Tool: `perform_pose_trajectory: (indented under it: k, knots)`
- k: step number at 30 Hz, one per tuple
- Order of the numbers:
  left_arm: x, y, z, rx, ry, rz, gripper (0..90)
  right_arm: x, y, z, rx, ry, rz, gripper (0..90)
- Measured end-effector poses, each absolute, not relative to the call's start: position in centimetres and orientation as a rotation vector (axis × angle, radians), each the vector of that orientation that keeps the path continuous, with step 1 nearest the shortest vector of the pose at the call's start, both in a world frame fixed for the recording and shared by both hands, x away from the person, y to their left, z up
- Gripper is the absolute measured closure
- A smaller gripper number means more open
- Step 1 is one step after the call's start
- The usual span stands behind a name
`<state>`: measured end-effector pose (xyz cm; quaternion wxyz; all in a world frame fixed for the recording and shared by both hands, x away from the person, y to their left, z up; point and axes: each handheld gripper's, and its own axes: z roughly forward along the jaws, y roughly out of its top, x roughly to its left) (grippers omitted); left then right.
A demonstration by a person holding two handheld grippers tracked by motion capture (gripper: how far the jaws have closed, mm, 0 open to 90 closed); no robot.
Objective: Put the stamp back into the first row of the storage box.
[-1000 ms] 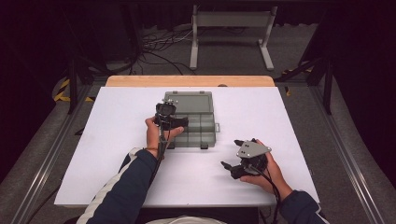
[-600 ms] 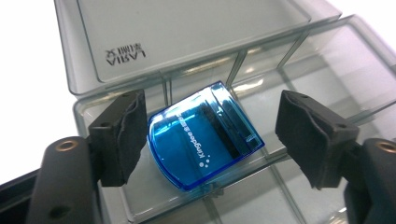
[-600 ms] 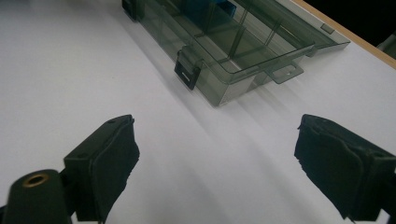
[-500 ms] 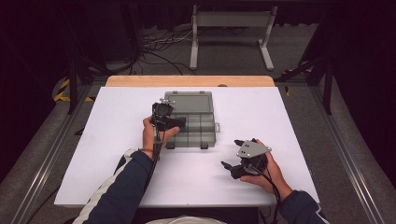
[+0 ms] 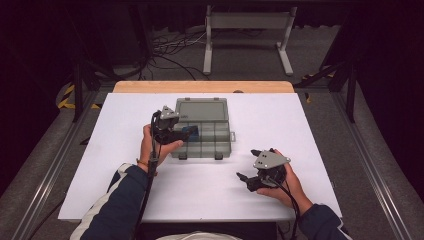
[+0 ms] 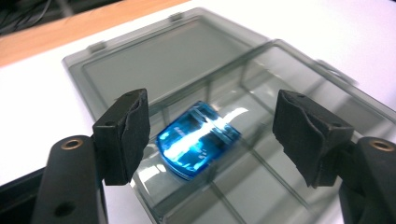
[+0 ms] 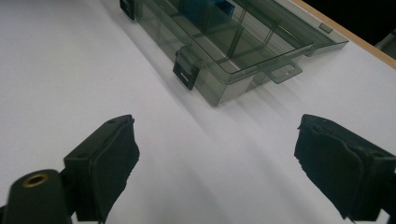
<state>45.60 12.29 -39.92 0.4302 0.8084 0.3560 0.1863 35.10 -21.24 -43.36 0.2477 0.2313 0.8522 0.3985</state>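
White table, smoky organizer box lying open (lid flat). My left gripper hangs wide above the blue piece, gripping nothing. Right gripper gapes empty.

Lab-like recording space: white table, floor cables, metal stand.

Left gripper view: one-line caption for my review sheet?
Open left gripper hovering over a blue object lying in a compartment of the smoky organizer box.
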Motion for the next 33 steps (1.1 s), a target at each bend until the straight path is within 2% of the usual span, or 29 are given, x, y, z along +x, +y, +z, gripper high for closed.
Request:
perform_pose_trajectory:
  k: [8,33]
  knots:
    - [44.2,13.3,-40.0,2.057,0.723,0.489,28.8,35.1,-21.2,-43.3,0.632,2.323,1.089,12.8]
    - [40.8,15.5,-41.0,2.06,0.492,0.576,26.2,35.2,-21.3,-43.4,0.65,2.322,1.097,12.9]
